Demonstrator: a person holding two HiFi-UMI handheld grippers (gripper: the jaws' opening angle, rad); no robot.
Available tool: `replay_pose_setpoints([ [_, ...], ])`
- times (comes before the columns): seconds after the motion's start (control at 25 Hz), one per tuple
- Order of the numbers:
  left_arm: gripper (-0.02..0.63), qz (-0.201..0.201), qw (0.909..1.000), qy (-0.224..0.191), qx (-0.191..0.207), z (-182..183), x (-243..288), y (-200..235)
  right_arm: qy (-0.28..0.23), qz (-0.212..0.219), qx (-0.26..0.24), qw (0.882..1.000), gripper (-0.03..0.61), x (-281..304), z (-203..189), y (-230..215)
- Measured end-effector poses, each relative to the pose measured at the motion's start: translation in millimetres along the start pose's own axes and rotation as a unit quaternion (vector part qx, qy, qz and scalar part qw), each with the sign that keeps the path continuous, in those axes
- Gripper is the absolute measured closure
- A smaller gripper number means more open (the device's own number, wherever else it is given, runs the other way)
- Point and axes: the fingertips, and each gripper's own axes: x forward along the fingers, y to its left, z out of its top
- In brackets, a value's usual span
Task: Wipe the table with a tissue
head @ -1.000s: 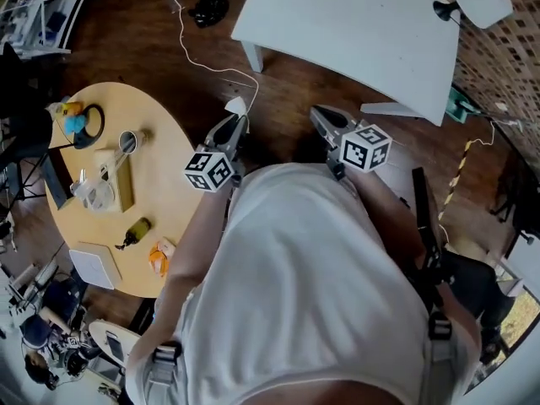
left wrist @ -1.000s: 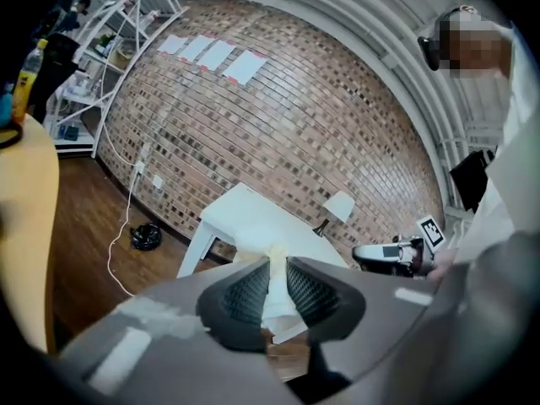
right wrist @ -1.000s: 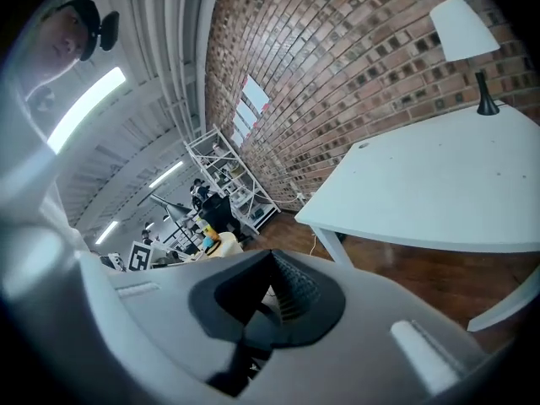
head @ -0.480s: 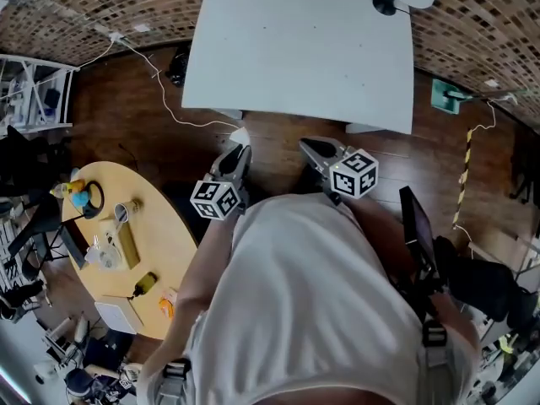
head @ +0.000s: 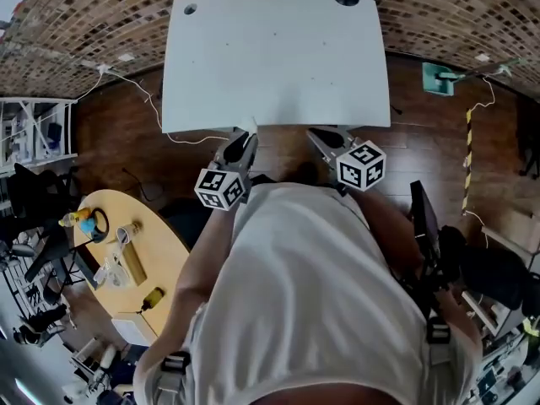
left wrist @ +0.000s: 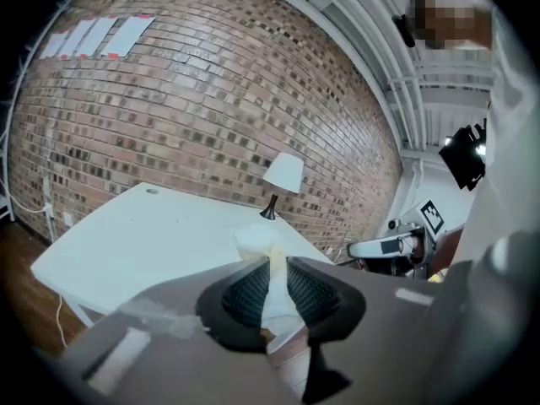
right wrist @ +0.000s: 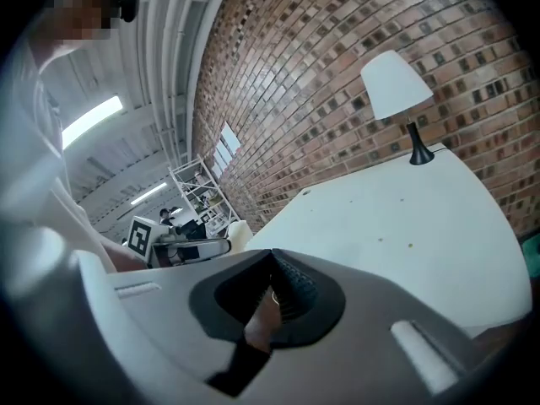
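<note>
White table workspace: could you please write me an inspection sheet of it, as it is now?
Surface: white rectangular table, a few small specks on it.
Job's things: white tissue, held, not on the table yet.
Clutter: white-shaded lamp at the table's far edge.
Grippers: left gripper jaws shut on the tissue; right gripper jaws together, nothing between them.
Cables: white cable on the floor, left of the table.
Surroundings: brick wall; dark wooden floor; round yellow table carrying small items.
</note>
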Motion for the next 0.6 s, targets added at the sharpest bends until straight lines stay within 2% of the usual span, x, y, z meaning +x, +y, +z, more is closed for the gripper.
replay_pose_setpoints([
  [0.24, 0.545, -0.043, 0.9986, 0.006, 0.028, 25.8, 33.1, -10.4, -0.041, -0.033, 0.007, 0.999, 0.571, -15.1, 25.7, -22.6],
  [0.6, 0.545, -0.106, 0.9927, 0.049, 0.031, 23.5, 74.7, 3.4, -0.079, -0.116, 0.036, 0.99, 0.571, -25.7, 33.0, -39.3],
])
